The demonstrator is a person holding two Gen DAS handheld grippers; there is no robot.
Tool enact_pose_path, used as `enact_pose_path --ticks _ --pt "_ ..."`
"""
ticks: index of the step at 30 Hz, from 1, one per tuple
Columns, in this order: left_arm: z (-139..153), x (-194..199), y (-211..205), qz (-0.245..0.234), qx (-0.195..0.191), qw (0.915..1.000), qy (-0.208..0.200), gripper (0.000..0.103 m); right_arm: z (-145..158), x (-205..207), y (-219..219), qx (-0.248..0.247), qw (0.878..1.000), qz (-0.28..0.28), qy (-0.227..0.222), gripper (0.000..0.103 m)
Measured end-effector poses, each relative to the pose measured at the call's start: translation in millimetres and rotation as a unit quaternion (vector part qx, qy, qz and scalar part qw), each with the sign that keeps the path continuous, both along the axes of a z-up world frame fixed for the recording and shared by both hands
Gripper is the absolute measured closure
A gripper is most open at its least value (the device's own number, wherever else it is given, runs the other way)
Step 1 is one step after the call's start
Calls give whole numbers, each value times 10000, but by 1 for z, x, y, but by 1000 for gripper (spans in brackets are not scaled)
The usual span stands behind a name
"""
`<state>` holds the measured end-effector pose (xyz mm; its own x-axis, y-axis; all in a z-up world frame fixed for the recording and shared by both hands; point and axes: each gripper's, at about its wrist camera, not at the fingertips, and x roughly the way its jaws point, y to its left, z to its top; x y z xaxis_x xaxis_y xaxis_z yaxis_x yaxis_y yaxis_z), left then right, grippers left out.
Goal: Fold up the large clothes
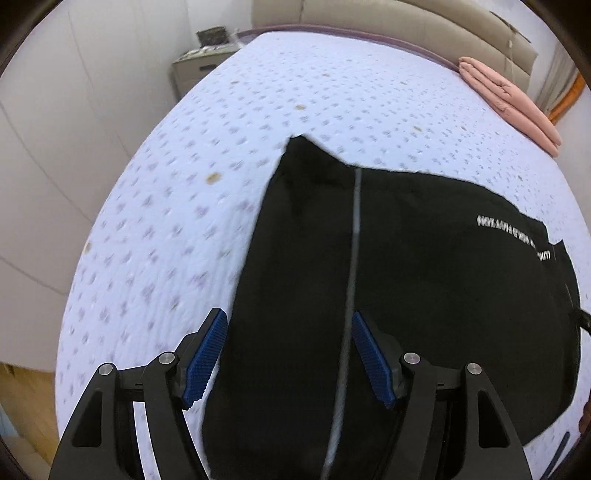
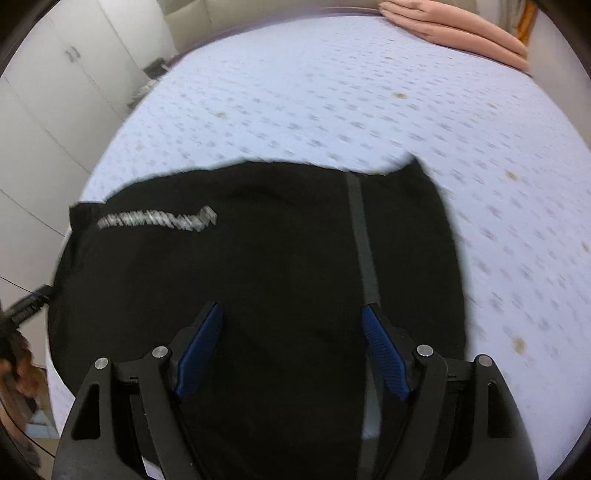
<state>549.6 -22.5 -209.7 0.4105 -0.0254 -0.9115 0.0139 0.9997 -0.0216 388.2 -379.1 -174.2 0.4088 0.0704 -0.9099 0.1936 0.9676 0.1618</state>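
Observation:
A black garment with white lettering and a thin grey stripe lies folded on the bed. In the right wrist view the same garment shows its lettering on the left and the stripe on the right. My left gripper hovers open over the garment's left part, nothing between its blue pads. My right gripper is open above the garment's near middle, its blue pads clear of the cloth.
The bed has a pale lilac patterned sheet with bare room beyond the garment. A folded pink cloth lies at the far right corner. A beige headboard and a small cabinet stand behind. White wardrobe doors are at left.

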Motion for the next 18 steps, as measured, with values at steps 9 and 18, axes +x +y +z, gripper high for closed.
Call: enact_pose_path --ticks 9,18 --pt "-14 -16 59 396 -505 9971 414 30 -20 -47 -53 -125 9983 -407 394 22" --pt "-52 13 61 -11 -1792 9783 1038 30 -55 -60 -82 913 9925 -620 527 3"
